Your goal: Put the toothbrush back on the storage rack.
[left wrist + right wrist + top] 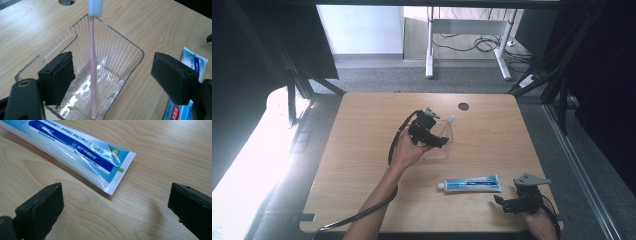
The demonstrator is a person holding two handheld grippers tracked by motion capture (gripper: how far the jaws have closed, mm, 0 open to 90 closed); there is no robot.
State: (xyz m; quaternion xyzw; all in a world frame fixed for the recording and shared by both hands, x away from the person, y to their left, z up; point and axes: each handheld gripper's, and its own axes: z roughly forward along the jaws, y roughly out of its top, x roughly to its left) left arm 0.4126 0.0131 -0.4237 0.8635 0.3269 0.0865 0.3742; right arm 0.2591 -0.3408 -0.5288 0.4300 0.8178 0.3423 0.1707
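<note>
The left gripper's fingers stood spread, clear of the pink toothbrush, which leaned upright in the clear bin, bristles up past its far rim. The right gripper's fingers were spread too, just short of the toothpaste tube, which lay flat on the tabletop nearer the person than the bin, open wood all around.

Black tongs with blocky square pads, grey three-cornered top plates, trailing black cables; bare forearms

Pink toothbrush, clear ribbed bin
</note>
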